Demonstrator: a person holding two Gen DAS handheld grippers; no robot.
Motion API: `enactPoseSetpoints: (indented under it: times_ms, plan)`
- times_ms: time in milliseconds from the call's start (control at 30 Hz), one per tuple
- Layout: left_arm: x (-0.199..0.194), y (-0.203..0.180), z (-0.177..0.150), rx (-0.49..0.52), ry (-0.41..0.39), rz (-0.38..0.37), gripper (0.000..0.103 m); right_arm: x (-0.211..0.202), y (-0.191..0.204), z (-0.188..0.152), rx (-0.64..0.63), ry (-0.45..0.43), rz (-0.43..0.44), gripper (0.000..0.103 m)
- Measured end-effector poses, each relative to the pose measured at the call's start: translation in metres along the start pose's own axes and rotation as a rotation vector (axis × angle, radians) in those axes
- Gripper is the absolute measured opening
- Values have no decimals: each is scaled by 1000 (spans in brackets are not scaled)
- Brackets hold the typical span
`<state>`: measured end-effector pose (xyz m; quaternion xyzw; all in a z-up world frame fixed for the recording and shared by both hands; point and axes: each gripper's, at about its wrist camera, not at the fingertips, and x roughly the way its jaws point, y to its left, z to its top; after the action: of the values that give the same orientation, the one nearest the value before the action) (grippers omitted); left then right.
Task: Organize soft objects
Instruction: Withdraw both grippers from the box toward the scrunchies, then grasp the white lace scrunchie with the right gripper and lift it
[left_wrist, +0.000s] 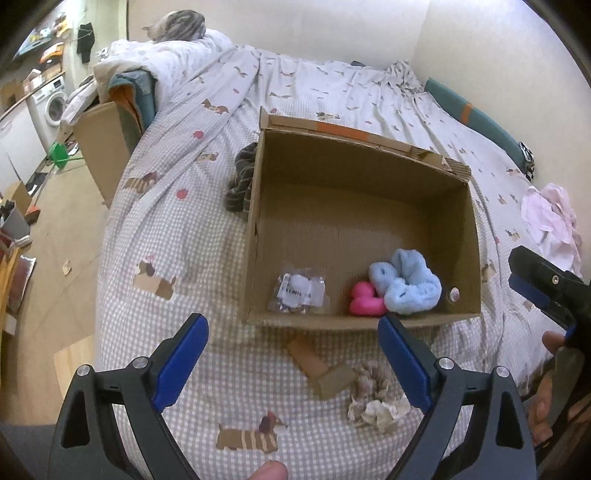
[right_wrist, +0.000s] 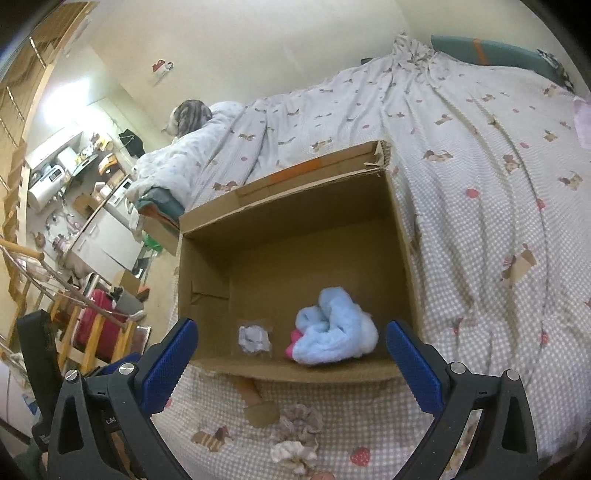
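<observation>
An open cardboard box (left_wrist: 255, 206) (right_wrist: 402, 236) sits on the bed. Inside it lie a light blue fluffy item (left_wrist: 410, 282) (right_wrist: 332, 328), a pink soft item (left_wrist: 364, 301) (right_wrist: 293, 341) partly under it, and a small clear packet (left_wrist: 299, 291) (right_wrist: 253, 338). Beige and cream scrunchies (left_wrist: 376, 398) (right_wrist: 299, 435) lie on the bed in front of the box. My left gripper (left_wrist: 291, 325) is open and empty, just before the box's near wall. My right gripper (right_wrist: 291, 332) is open and empty at the box's near edge; it also shows in the left wrist view (left_wrist: 546, 291).
A small cardboard piece (left_wrist: 321, 365) (right_wrist: 258, 402) lies beside the scrunchies. A dark striped cloth (left_wrist: 242, 181) lies left of the box, a pink cloth (left_wrist: 554, 221) to the right. A cat (left_wrist: 177, 26) lies on the duvet at the bed's far end. The bed edge and floor are on the left.
</observation>
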<state>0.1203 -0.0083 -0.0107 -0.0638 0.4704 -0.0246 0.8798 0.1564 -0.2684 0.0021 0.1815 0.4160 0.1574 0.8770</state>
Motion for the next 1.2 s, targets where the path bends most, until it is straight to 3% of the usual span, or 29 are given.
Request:
enactPoseSetpoints:
  times_ms: [167,433,600,667,733,800,933,1000,1067,1200]
  plan:
    - [-6,6,-14,-36,14,2,92,-7,-7,-16,37,30,-10,103]
    - [-7,18,-27,-116,57,-31,92,-13,-19,-35,133,86,75,103]
    - [0,25,-27,-155,82,19,92,11,-20,-51,163,223,69,103]
    - [4,29,-27,-175,101,22,92,29,-13,-63,126,324,21,103]
    - [8,35,-27,-203,119,12,92,48,-5,-78,50,405,-94,103]
    - [11,40,-27,-228,134,23,92,64,6,-90,-1,468,-85,103]
    - [16,48,-29,-258,160,38,92,83,31,-104,-120,530,-82,83]
    - [18,51,-30,-269,166,43,92,92,34,-112,-133,572,-90,68]
    - [19,54,-31,-282,171,46,92,97,32,-119,-137,596,-102,43]
    - [22,58,-31,-304,185,44,92,97,34,-121,-151,580,-116,27]
